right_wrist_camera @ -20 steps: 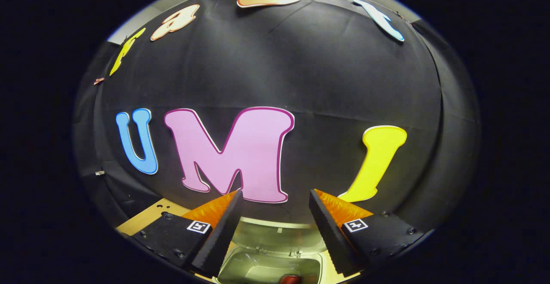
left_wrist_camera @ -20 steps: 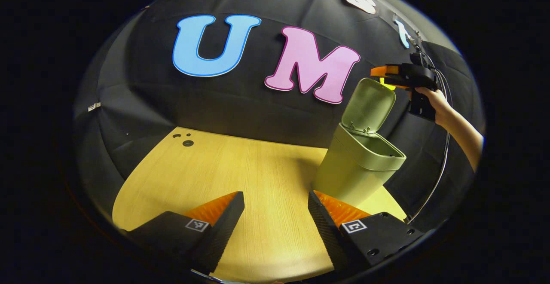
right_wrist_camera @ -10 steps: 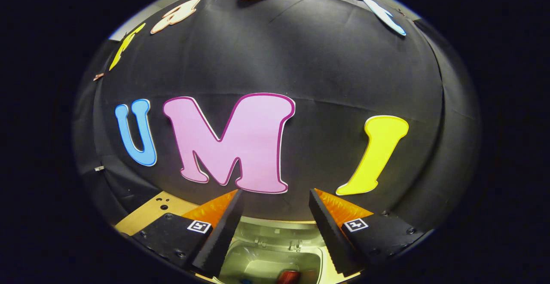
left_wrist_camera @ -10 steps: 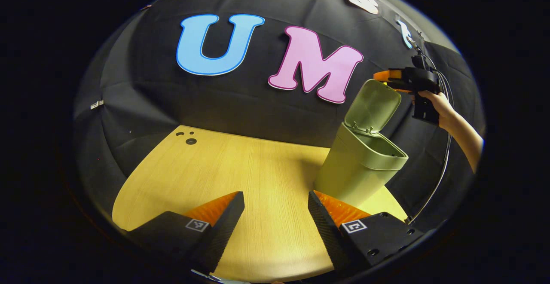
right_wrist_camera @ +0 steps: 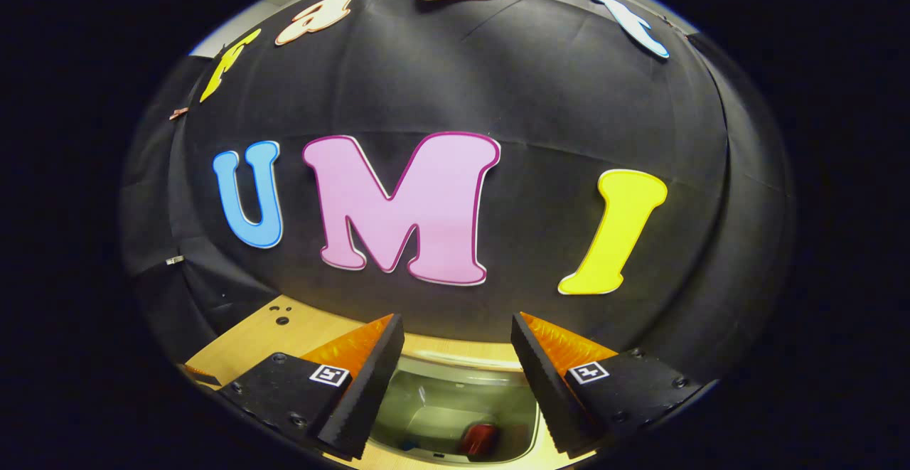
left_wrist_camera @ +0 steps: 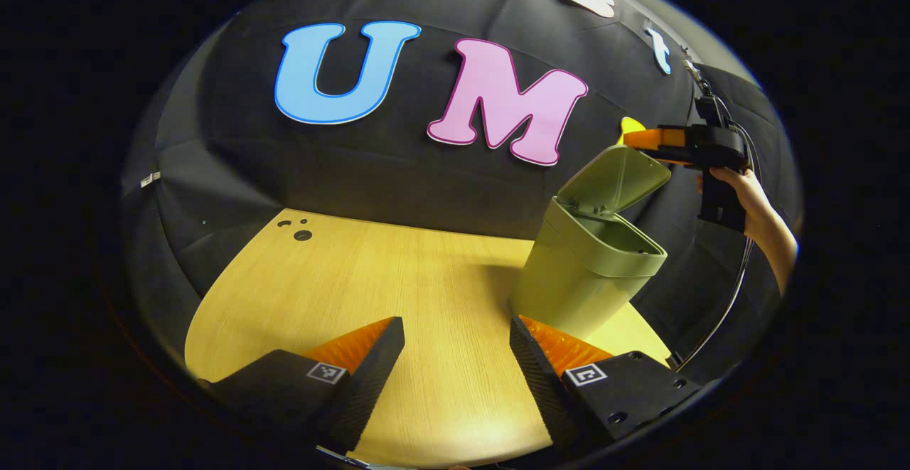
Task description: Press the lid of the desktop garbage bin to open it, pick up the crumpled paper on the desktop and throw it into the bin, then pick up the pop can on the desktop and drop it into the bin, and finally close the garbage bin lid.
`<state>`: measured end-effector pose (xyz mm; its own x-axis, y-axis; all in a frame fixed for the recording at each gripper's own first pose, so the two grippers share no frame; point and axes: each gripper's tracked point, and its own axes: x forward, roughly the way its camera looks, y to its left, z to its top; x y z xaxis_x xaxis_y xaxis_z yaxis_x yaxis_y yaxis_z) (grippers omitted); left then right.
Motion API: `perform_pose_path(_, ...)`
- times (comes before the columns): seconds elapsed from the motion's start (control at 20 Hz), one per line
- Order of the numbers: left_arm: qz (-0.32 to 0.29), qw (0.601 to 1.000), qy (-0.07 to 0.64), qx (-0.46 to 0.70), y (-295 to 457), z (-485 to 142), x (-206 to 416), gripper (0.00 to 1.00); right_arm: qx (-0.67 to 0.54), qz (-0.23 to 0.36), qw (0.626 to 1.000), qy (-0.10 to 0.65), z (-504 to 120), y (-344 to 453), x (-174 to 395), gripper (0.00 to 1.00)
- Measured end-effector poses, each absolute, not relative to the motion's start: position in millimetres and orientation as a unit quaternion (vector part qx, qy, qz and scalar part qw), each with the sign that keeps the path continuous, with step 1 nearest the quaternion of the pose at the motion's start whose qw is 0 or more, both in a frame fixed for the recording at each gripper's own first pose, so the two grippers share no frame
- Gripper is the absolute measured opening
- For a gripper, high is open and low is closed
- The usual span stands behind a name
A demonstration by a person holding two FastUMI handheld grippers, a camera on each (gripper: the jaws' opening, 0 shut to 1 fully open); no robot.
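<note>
Olive-green plastic desktop garbage bin (left_wrist_camera: 584, 278): stands at the far right of the pale wood-grain bench (left_wrist_camera: 398, 292), its hinged green lid (left_wrist_camera: 617, 177) raised and tilted over the mouth. Contents, per the right gripper view: a red pop can (right_wrist_camera: 478, 439) lying at the bottom of the bin's interior (right_wrist_camera: 441, 413); a small blue item beside it, too small to identify; crumpled paper not made out. Right tool (left_wrist_camera: 648, 139): held by a hand (left_wrist_camera: 746, 200) at the lid's upper edge, touching or just beside it, which one cannot be told; in its own view its fingers stand apart with nothing between them, directly above the open bin. Left tool (left_wrist_camera: 455, 356): fingers apart, empty, low over the near bench, well apart from the bin. Step in hand, by judgement: closing the lid, both discards apparently done. Handling advice: push the lid's free edge down and forward along its hinge arc, pressing near the middle of the edge so the light bin does not tip or slide; finish with a firm downward press until it latches, fingers clear of the rim.
</note>
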<state>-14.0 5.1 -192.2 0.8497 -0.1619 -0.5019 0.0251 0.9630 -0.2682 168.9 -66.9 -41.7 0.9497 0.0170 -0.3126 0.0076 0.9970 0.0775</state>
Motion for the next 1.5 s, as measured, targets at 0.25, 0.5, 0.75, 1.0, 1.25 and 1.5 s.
perform_pose_path(0.25, -0.057, 0.952, 0.273, -0.125, -1, -195, -14, 0.96, 0.04, 0.009, 0.98, 0.194, -73, -63, 149, 0.98)
perform_pose_path(0.5, -0.058, 0.952, 0.274, -0.126, -2, -196, -11, 0.96, 0.049, 0.021, 0.973, 0.223, -95, -57, 136, 0.98)
perform_pose_path(0.75, -0.057, 0.951, 0.274, -0.128, -2, -198, -9, 0.96, 0.064, 0.029, 0.966, 0.249, -120, -52, 125, 0.98)
perform_pose_path(1.0, -0.059, 0.95, 0.278, -0.129, -4, -200, -9, 0.96, 0.055, 0.034, 0.961, 0.269, -141, -46, 114, 0.98)
perform_pose_path(1.25, -0.06, 0.951, 0.277, -0.127, -6, -200, -8, 0.96, 0.059, 0.035, 0.956, 0.284, -158, -46, 99, 0.98)
perform_pose_path(1.5, -0.061, 0.95, 0.277, -0.128, -8, -199, -8, 0.96, 0.068, 0.034, 0.958, 0.277, -168, -42, 94, 0.98)
